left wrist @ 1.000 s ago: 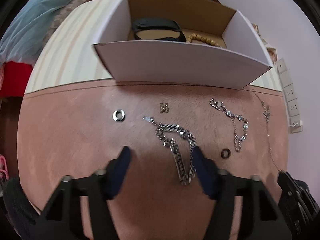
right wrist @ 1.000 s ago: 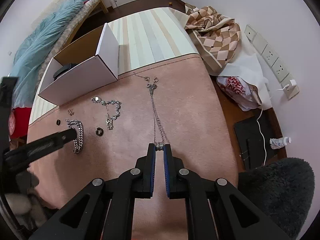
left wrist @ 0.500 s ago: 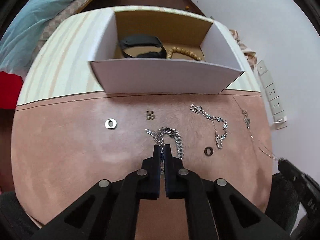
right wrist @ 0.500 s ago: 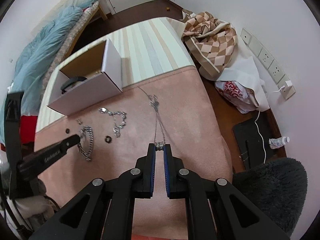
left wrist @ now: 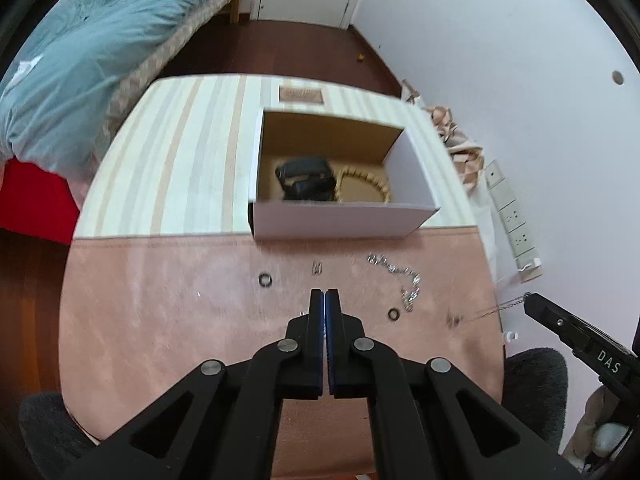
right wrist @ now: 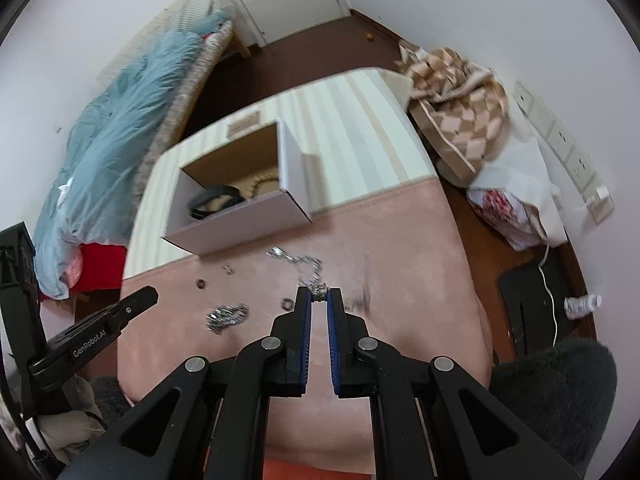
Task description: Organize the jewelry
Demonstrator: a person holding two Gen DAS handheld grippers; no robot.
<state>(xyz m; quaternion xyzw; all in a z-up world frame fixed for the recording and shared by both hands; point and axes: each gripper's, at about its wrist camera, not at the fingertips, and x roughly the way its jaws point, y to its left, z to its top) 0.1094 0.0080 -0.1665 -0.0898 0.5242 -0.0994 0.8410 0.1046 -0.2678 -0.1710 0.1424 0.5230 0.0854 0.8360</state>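
The left gripper (left wrist: 324, 293) has its pads pressed together; whatever sits between them is hidden in the left wrist view, and the right wrist view shows a blurred chain (right wrist: 227, 316) beside its tip, contact unclear. The thin necklace (right wrist: 357, 298) hanging from the right gripper (right wrist: 319, 293) smears into a streak. In the box (left wrist: 344, 222), the near wall cuts off the black band (left wrist: 306, 178) and beads (left wrist: 366, 178). The small charm (left wrist: 317, 268) near the mat's far edge is too tiny to identify.
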